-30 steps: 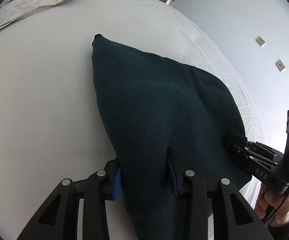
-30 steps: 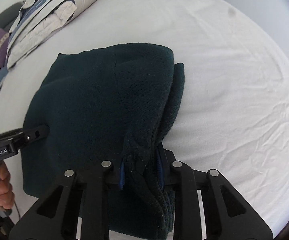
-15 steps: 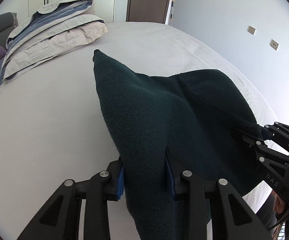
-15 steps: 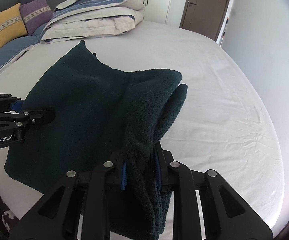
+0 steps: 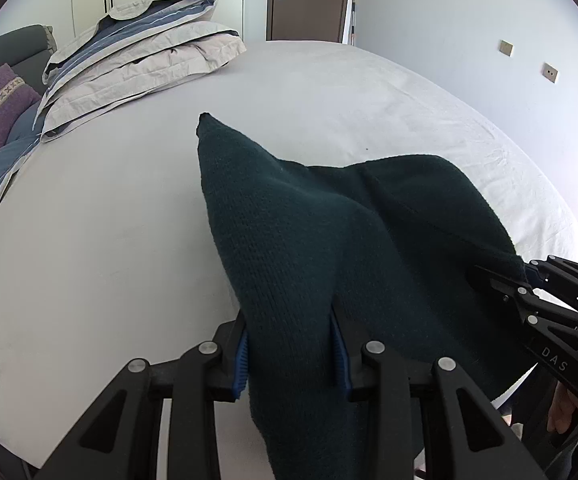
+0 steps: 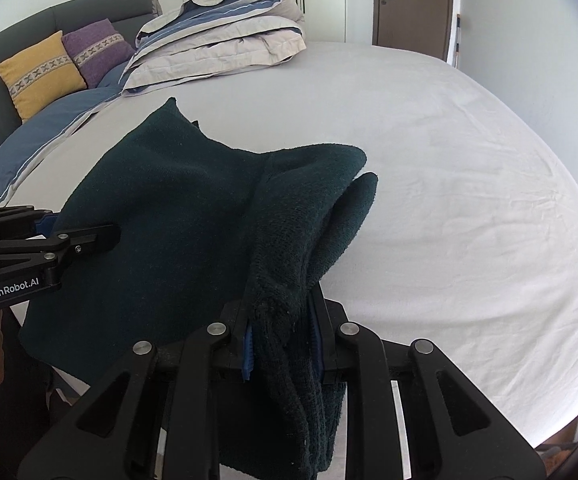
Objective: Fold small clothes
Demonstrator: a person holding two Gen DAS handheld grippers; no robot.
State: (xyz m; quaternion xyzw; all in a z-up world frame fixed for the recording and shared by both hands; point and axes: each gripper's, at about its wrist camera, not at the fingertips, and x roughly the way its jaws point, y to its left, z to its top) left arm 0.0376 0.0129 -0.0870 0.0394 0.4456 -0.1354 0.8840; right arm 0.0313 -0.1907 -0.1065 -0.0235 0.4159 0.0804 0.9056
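Raised since earlier: dark green knit garment (image 5: pixel 309 248), far corner on bed (image 5: pixel 129 208); left gripper (image 5: pixel 292 354) & right gripper (image 6: pixel 283 346) both clamped on near edge, long axis left-right.

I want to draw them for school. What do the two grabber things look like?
Both are matte black, built of flat linked bars joined by round silver rivets, with ridged blue pads inside the fingers. The left gripper has white "GenRobot.AI" lettering on its side, seen from the right wrist camera. The right gripper reads "DAS" in the left wrist view. Bare fingers show at each handle; no sleeves or cables visible.
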